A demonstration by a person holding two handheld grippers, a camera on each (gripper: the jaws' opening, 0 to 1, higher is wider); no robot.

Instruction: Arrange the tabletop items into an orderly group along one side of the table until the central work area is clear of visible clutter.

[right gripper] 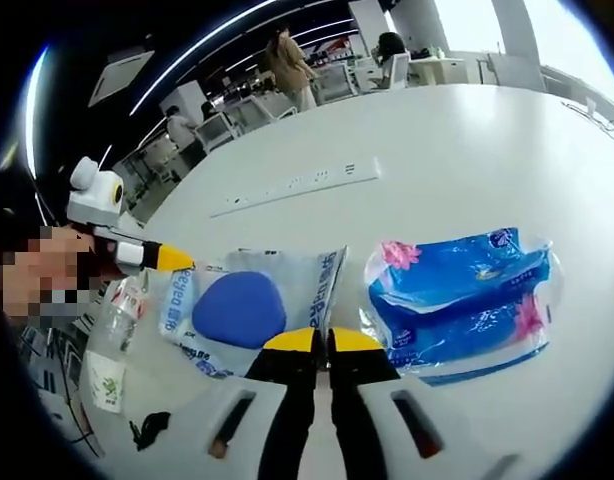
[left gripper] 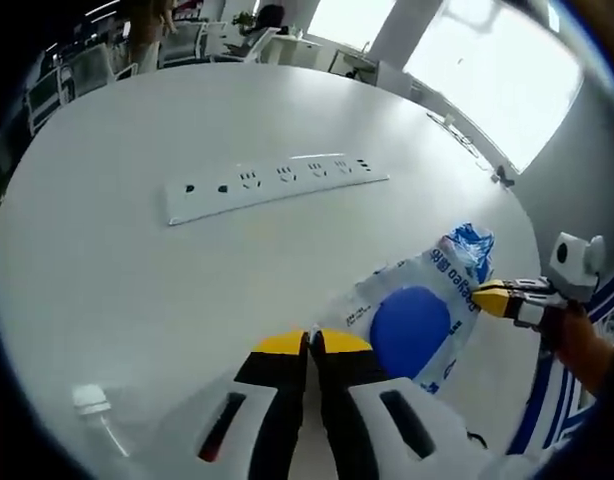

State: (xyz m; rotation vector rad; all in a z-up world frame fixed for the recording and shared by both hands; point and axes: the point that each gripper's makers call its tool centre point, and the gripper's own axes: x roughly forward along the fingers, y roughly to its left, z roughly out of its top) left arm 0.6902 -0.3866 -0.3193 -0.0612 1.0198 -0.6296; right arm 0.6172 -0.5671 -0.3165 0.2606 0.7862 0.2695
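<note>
bright windows and office chairs ring a white round table (left gripper: 137, 290) with an inset power strip (left gripper: 272, 186). left gripper (left gripper: 309, 345) and right gripper (right gripper: 322, 340) each have jaws pressed together at a blue-and-white packet (right gripper: 242, 305), beside a tissue pack (right gripper: 467, 300) and a bottle (right gripper: 115, 330).

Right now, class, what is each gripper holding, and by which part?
Both seem to pinch the white packet: the left gripper at one corner, the right gripper at the opposite edge, jaws shut on thin plastic.
</note>
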